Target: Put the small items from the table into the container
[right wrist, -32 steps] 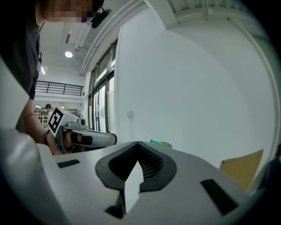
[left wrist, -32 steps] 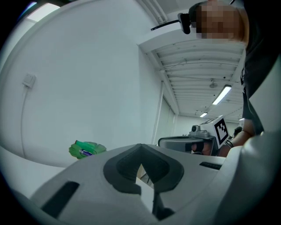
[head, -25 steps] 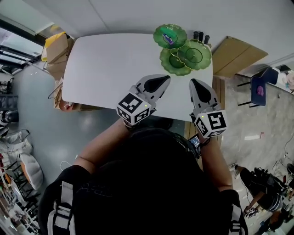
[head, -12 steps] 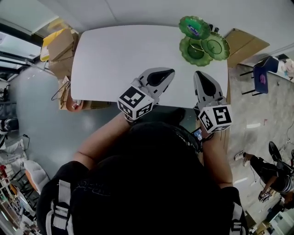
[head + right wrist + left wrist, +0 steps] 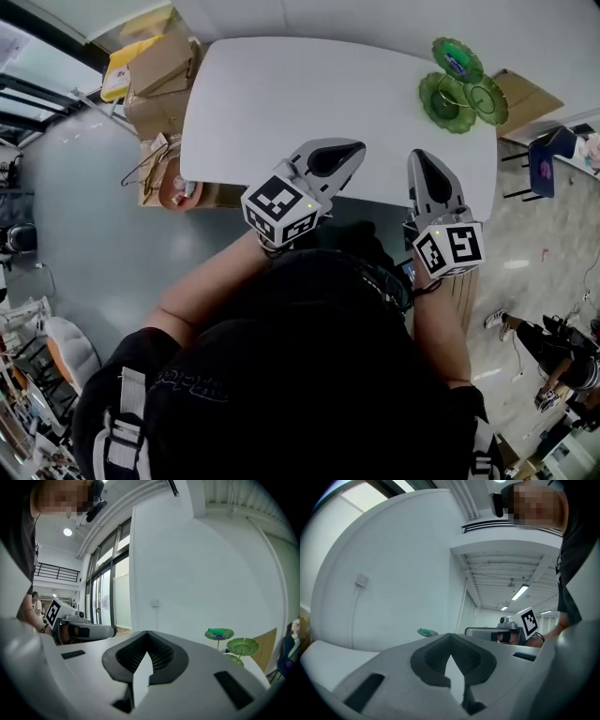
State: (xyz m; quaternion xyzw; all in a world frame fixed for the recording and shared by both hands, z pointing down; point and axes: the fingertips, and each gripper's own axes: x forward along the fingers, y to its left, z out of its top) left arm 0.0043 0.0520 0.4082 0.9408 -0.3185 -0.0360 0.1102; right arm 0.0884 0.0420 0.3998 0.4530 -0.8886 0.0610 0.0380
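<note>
A green leaf-shaped dish stand (image 5: 462, 84) with three dishes stands at the far right corner of the white table (image 5: 309, 103). A small blue item (image 5: 458, 63) lies in its top dish. My left gripper (image 5: 352, 148) hovers at the table's near edge, shut and holding nothing. My right gripper (image 5: 419, 156) is beside it, also shut and holding nothing, well short of the stand. In the right gripper view the shut jaws point past the green dishes (image 5: 220, 633), which sit at the right. The left gripper view shows one green dish (image 5: 426, 632) far off.
Cardboard boxes (image 5: 155, 66) with a yellow one on top stand at the table's left end. A flat cardboard panel (image 5: 527, 94) and a blue chair (image 5: 548, 155) are to the right of the table. Grey floor lies on the left.
The table and dish stand have slid up and to the right in the head view and look smaller, farther from both grippers. Both grippers stay shut and side by side.
</note>
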